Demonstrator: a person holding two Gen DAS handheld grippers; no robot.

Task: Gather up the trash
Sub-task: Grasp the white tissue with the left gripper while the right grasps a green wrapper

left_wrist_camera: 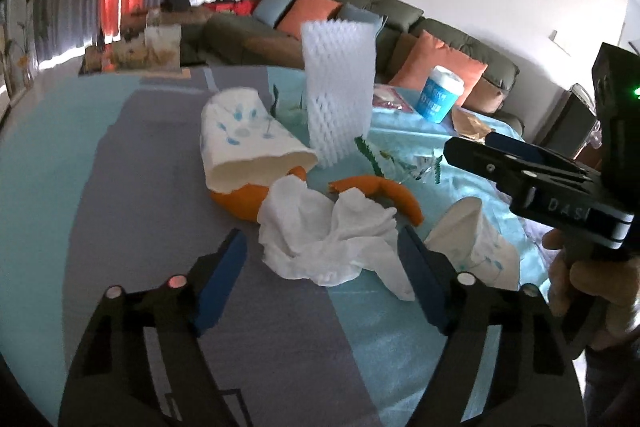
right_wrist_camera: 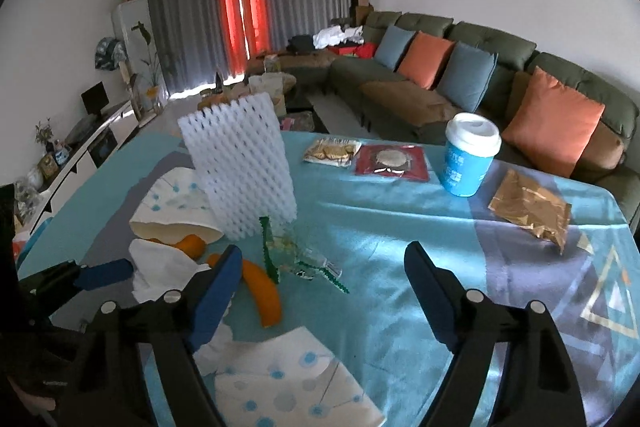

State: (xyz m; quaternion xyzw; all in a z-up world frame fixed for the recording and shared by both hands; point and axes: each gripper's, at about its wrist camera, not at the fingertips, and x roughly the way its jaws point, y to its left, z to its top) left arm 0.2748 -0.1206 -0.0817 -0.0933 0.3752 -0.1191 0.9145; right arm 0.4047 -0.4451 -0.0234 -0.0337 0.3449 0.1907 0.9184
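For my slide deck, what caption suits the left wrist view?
Open left tool poised over a crumpled tissue beside orange peel.

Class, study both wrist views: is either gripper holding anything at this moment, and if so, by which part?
Nothing is held. The left gripper is open, its fingers either side of the crumpled white tissue without closing on it. The right gripper is open over the tablecloth.
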